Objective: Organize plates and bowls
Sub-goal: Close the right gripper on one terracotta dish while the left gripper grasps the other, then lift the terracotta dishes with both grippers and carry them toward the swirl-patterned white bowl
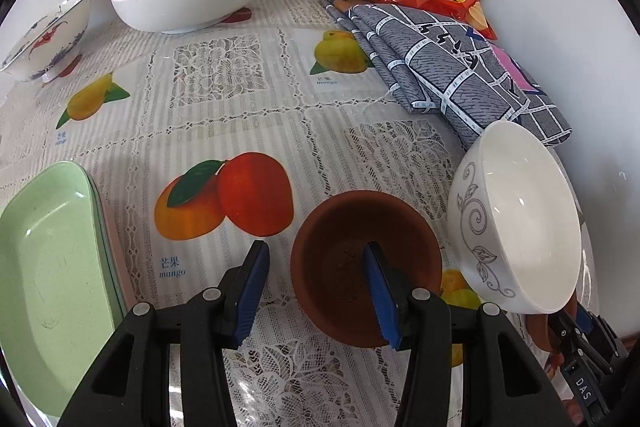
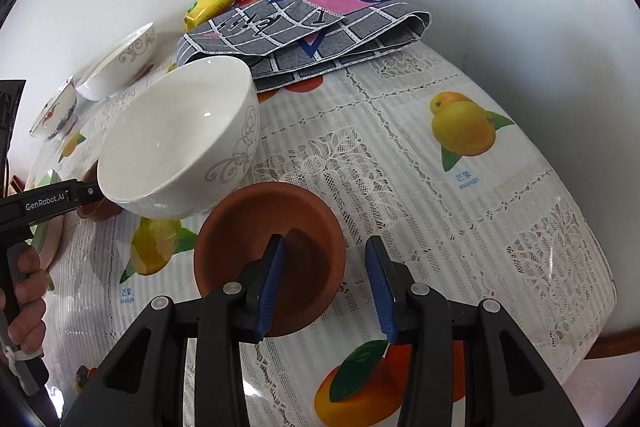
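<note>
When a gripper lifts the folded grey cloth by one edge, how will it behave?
The cloth is probably floppy: its layers sag and curve at the fold. Lifted by one edge, it would likely unfold and hang. It looks thin, so probably light.

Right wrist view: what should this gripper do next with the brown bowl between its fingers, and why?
Probably close the right gripper on the brown bowl's rim. One finger is already inside the bowl and the other is outside, so the wall sits between them, but the jaws are open and neither pad appears to press on it. A grip comes before any lifting or stacking.
</note>
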Demonstrator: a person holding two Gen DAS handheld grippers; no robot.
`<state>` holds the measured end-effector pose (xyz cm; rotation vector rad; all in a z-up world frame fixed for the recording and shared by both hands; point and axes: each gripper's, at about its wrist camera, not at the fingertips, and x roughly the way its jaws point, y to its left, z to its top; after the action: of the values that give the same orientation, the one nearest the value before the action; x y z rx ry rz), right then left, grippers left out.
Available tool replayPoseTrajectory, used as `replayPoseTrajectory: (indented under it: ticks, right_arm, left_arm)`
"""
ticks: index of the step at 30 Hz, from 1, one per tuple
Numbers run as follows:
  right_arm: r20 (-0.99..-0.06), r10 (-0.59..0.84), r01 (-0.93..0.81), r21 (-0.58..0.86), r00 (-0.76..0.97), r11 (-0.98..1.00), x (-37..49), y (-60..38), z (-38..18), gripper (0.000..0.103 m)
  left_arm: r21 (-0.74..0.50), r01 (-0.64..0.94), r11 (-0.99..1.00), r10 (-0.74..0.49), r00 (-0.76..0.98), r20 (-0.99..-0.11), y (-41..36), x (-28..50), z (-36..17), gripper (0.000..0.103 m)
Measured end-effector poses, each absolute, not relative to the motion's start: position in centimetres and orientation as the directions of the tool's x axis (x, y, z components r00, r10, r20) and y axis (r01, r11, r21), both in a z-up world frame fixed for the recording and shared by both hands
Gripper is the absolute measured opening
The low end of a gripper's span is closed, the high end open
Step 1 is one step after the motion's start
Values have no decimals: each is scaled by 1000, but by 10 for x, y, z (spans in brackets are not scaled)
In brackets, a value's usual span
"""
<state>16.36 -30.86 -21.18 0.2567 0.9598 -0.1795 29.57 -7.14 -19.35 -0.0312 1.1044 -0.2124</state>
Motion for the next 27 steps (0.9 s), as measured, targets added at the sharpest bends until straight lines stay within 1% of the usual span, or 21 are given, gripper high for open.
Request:
replayPoseTrajectory:
  ticks: [2,3,4,5,6,7,9,10,12,13,14,17,27]
  right_arm:
    - [-818,-38,259,137,574,956,163,-308,-213,42]
    - [-815,-39,261,138,577,955,163,-308,-213,40]
    - [-813,-40,263,141,581,954,163,-308,-213,40]
    - [-811,-42,263,139,583,955,163,-308,-213,37]
    - [-810,-34,259,147,586,955,163,-308,-213,28]
    - [-808,-13,250,167,589,954,163,-308,-212,24]
    - [-807,-23,264,167,591,950,163,-308,-212,21]
    - [-806,-23,268,169,591,949,163,-307,-211,21]
    - [-804,-27,275,172,594,946,162,-307,-211,17]
    - [-803,-24,281,180,595,943,161,-308,-211,17]
    - [-802,-20,283,187,597,941,160,-308,-211,14]
    - [-797,-19,285,195,604,938,156,-308,-207,10]
    - [-780,-31,302,205,625,931,135,-299,-191,9]
  left_arm:
    - [-111,158,981,-170,438,-882,-74,295,-193,43]
    - [-118,166,979,-181,437,-881,-75,295,-193,38]
    - [-135,171,976,-197,432,-880,-75,295,-193,30]
    - [-153,168,974,-212,427,-879,-74,295,-193,29]
    - [-157,161,974,-213,425,-880,-74,295,-193,28]
    - [-157,159,975,-211,425,-880,-74,295,-193,27]
    - [-155,156,975,-209,426,-880,-74,294,-193,25]
    - [-156,153,976,-208,426,-880,-74,293,-192,21]
    - [-164,151,975,-214,429,-878,-72,291,-190,17]
    - [-170,150,974,-219,428,-877,-70,289,-189,15]
    - [-173,148,974,-220,428,-877,-69,288,-188,13]
    - [-187,152,970,-235,426,-873,-66,280,-185,10]
    - [-203,165,965,-257,457,-851,-60,247,-164,9]
